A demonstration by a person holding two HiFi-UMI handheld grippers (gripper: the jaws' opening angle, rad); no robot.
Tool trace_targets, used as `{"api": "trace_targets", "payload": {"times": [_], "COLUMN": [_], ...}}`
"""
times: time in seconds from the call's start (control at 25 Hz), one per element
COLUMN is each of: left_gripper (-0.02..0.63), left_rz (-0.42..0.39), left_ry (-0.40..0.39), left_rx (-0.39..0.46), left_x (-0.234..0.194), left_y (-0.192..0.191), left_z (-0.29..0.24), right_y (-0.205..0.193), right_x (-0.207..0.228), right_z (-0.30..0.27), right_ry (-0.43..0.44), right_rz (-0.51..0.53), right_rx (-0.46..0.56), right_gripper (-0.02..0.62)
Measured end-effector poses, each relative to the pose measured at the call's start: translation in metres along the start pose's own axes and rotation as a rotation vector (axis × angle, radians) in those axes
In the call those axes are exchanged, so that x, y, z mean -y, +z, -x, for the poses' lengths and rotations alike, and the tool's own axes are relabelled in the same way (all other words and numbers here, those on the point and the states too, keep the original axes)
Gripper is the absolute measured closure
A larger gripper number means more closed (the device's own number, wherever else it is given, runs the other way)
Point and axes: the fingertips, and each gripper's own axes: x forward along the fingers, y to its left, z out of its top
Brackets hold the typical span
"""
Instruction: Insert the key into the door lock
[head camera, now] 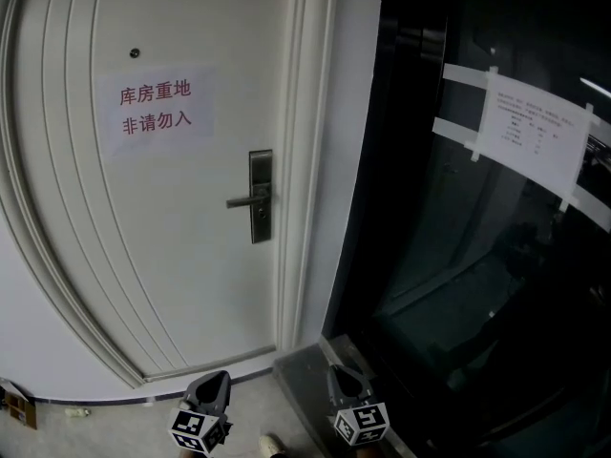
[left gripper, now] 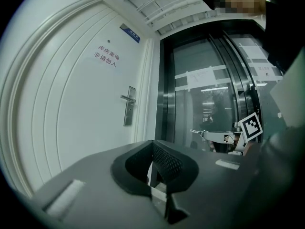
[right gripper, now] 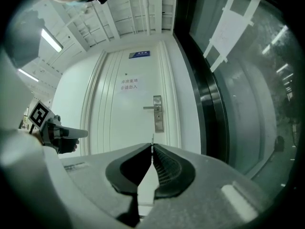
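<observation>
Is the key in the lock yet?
No, the right gripper sits at the head view's bottom edge, well short of the lock plate on the door.

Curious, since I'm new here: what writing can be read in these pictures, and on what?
"库房重地": red, top line of the white paper sign on the white panelled door.
"非请勿入": red, line below.
Small blue plaque above the door: too small to read.
Taped white sheet on the dark glass: too small to read.

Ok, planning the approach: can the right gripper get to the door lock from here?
Probably, once closer: the right gripper, shut on the key, faces the lock plate with nothing between, but the door stands well ahead.
</observation>
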Motion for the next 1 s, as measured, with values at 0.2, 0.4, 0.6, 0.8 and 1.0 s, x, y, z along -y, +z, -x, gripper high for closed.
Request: {"api": "trace_targets", "payload": {"times": [0.2,0.4,0.6,0.8,1.0], "left_gripper": [0.604,0.604,0.604,0.604,0.604], "left_rz": [0.012,0.017,0.021,0.018,0.021], "left_ry": [0.001,-0.005,-0.003,0.009,0.021], "left_rx": [0.006,0.007,0.006,0.005,-0.003], "left_x": [-0.023,-0.046,-0.065,-0.086,-0.104], "left_y": [0.007,0.012,0.017,0.020,0.018], "left_z": [-0.039,-0.077,-0.108,-0.133,-0.149], "right_y": [0.003,0.006,0.009,0.010,0.008], "right_x": [0.016,0.033,0.045,0.054,0.059], "right_z": [-0.039,-0.079,-0.114,-0.145,-0.168], "right_ry": [-0.008,-0.013,-0.010,-0.009,-0.010], "right_rz": [-0.004,0.007,0.007,0.005,0.012], "right_rx": [-0.001,0.003,0.003,-0.001,-0.016], "right_gripper": [0.584,0.584,0.584,0.584,0.584]}}
